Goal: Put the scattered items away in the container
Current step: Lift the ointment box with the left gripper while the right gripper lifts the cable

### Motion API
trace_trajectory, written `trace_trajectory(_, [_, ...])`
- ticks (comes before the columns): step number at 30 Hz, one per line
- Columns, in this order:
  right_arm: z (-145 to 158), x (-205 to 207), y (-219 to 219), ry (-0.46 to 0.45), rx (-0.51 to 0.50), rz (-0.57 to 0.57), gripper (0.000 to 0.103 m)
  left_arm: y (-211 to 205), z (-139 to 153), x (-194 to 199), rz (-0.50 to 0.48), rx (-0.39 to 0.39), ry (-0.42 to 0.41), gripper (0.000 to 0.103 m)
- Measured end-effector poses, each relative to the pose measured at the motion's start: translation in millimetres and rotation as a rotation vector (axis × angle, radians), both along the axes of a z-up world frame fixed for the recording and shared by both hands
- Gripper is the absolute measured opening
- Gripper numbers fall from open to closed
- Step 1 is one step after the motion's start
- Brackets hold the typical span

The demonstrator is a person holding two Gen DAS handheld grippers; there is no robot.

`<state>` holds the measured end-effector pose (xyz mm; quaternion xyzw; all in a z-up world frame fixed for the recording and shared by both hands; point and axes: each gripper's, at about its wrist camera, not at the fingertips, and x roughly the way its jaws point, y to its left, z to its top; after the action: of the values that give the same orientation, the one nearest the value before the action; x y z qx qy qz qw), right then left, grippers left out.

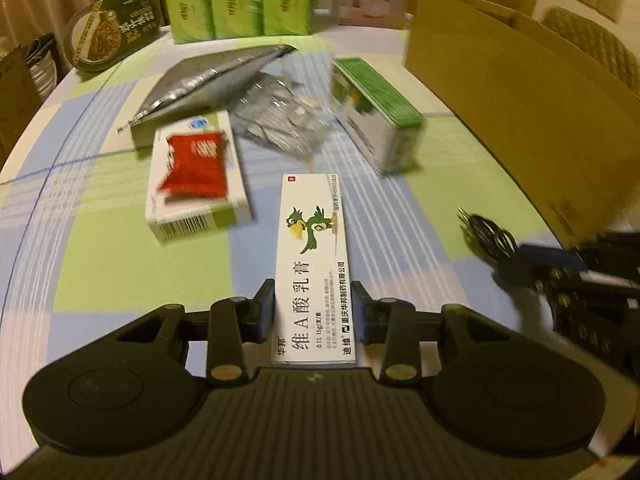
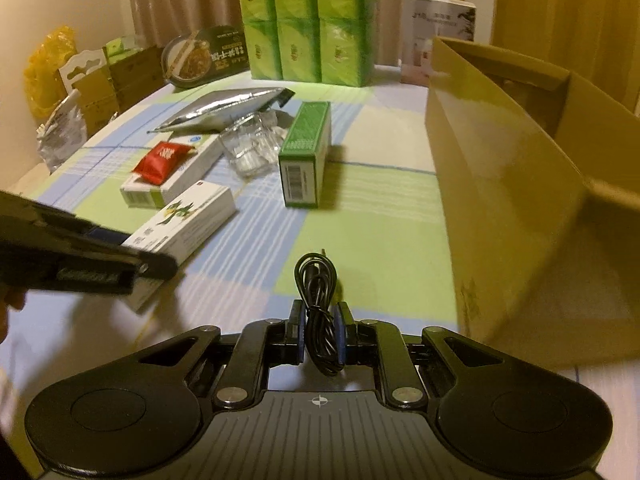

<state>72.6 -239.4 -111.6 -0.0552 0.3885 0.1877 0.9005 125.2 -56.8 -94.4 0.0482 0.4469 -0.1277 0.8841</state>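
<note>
My left gripper (image 1: 312, 288) is shut on a long white ointment box (image 1: 314, 264) printed with a green bird, holding it by its near end. My right gripper (image 2: 319, 307) is shut on a coiled black cable (image 2: 318, 304), low over the tablecloth. The open cardboard container (image 2: 520, 184) stands just right of the cable. On the cloth further back lie a green-topped box (image 2: 306, 152), a white box (image 2: 176, 180) with a red sachet (image 2: 160, 160) on it, a silver foil pouch (image 2: 228, 108) and a crumpled clear plastic tray (image 2: 252, 148). The right wrist view shows the left gripper (image 2: 156, 268) at the left.
A wrapped stack of green tissue packs (image 2: 304, 20), an instant noodle bowl (image 2: 204, 58) and a white carton (image 2: 440, 32) stand along the table's far edge. Beyond the left edge are cardboard boxes (image 2: 104, 84) and a yellow bag (image 2: 48, 64). A chair (image 1: 592, 44) stands behind the container.
</note>
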Motion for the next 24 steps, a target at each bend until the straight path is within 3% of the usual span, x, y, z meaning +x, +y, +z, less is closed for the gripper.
trace_trajectory(6, [-4.4, -16.1, -3.3, -0.004, -0.033, 0.023, 0.012, 1.0, -0.1, -31.6, -0.017, -0.003, 0.006, 0.033])
trace_trajectory(13, [-8.6, -9.9, 7.1, -0.029, -0.066, 0.054, 0.021, 1.8, 4.1, -22.8, -0.006, 0.001, -0.01, 0.033])
trace_trajectory(24, [-10.1, -2.8, 8.8, -0.021, -0.047, 0.039, 0.021, -5.5, -3.2, -8.4, -0.029, 0.037, 0.002, 0.036])
